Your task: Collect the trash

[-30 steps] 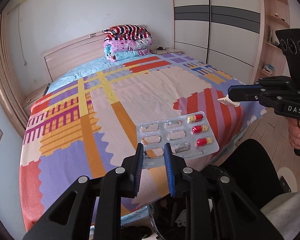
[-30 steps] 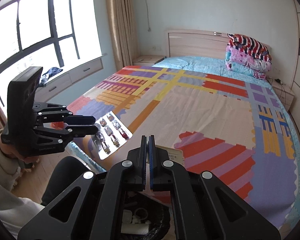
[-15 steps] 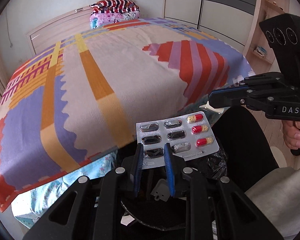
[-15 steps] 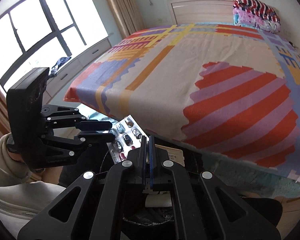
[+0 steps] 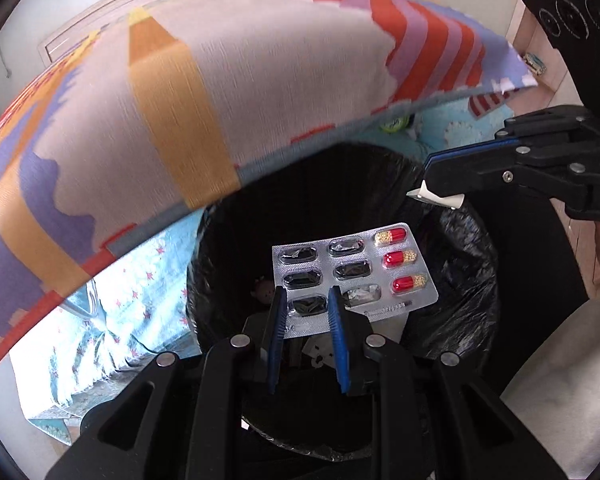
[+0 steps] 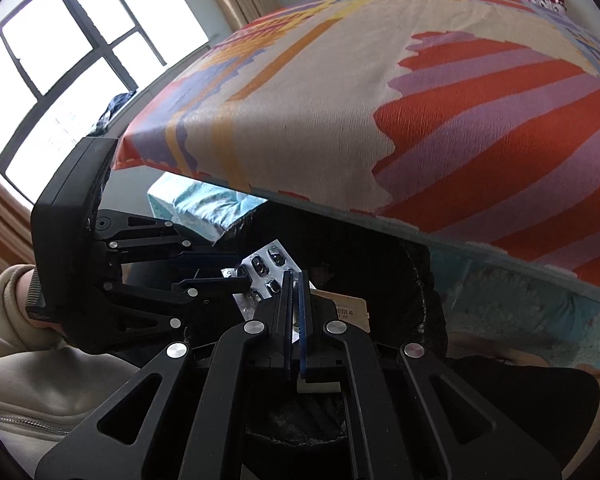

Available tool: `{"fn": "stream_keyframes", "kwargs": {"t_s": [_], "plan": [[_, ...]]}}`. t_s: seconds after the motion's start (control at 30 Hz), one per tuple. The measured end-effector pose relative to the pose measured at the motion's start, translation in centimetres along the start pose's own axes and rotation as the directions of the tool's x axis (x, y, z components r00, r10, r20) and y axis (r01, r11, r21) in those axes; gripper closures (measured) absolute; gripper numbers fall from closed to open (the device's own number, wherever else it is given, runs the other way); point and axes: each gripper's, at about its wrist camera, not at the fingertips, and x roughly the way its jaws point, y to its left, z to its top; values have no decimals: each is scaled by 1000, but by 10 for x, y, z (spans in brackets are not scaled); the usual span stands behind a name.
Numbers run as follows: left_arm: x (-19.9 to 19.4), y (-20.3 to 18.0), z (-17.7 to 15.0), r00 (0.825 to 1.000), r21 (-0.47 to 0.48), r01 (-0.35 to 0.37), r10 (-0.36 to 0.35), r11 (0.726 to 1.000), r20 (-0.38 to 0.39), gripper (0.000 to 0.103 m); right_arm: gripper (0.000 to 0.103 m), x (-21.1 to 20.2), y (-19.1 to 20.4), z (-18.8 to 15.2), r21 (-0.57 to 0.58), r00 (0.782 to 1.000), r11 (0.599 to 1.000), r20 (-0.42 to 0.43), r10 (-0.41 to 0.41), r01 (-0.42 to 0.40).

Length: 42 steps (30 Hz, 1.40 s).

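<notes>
A silver foil blister pack [image 5: 352, 276], with three red-and-yellow capsules left along one edge, is gripped at its near corner between the blue-padded fingers of the left gripper [image 5: 306, 312] and is held over the mouth of a black-bagged trash bin [image 5: 460, 280]. A small white and tan paper scrap [image 6: 350, 310] is pinched by the fully closed right gripper [image 6: 298, 304] above the same bin, which is placed just beside the bed with the colourful patterned cover [image 5: 220, 100].
</notes>
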Motion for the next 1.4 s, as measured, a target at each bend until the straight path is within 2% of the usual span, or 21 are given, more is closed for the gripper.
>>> {"fn": "stream_keyframes", "kwargs": {"t_s": [0.37, 0.57, 0.63, 0.7, 0.83, 1.1, 1.23, 1.3, 1.33, 1.37, 1.4], "plan": [[28, 7, -9, 998, -11, 0, -1, 1000, -66, 82, 100, 26, 1, -8, 12, 997, 1000, -78, 18, -17], [35, 6, -2, 995, -45, 13, -18, 999, -96, 81, 100, 33, 1, -4, 19, 995, 999, -96, 35, -33], [37, 6, 1, 995, -51, 17, -22, 999, -95, 77, 100, 34, 1, -4, 26, 994, 999, -99, 44, -42], [35, 8, 1, 996, -53, 17, -22, 998, -89, 58, 100, 34, 1, -4, 25, 994, 999, -100, 44, -41], [26, 12, 3, 998, -64, 32, -35, 997, -57, 55, 84, 31, 3, -4, 21, 995, 999, -88, 40, -38], [-3, 17, 8, 998, -73, 53, -52, 996, 20, 55, 81, 5, 11, -2, -3, 998, 1000, -56, 13, -13], [-20, 21, 8, 994, -91, 88, -82, 992, 66, 55, 64, -7, 17, -2, -27, 998, 999, -57, -24, 23], [-29, 22, 7, 991, -108, 113, -105, 988, 80, 55, 63, -13, 20, -2, -35, 997, 999, -69, -26, 24], [-34, 22, 7, 989, -112, 127, -117, 986, 91, 55, 59, -16, 22, -3, -43, 997, 999, -73, -29, 26], [-39, 23, 7, 987, -112, 136, -125, 984, 100, 54, 56, -18, 25, -4, -52, 996, 998, -78, -31, 27], [-45, 24, 6, 985, -109, 144, -132, 984, 108, 45, 49, -21, 26, -6, -60, 996, 998, -85, -30, 25]]}}
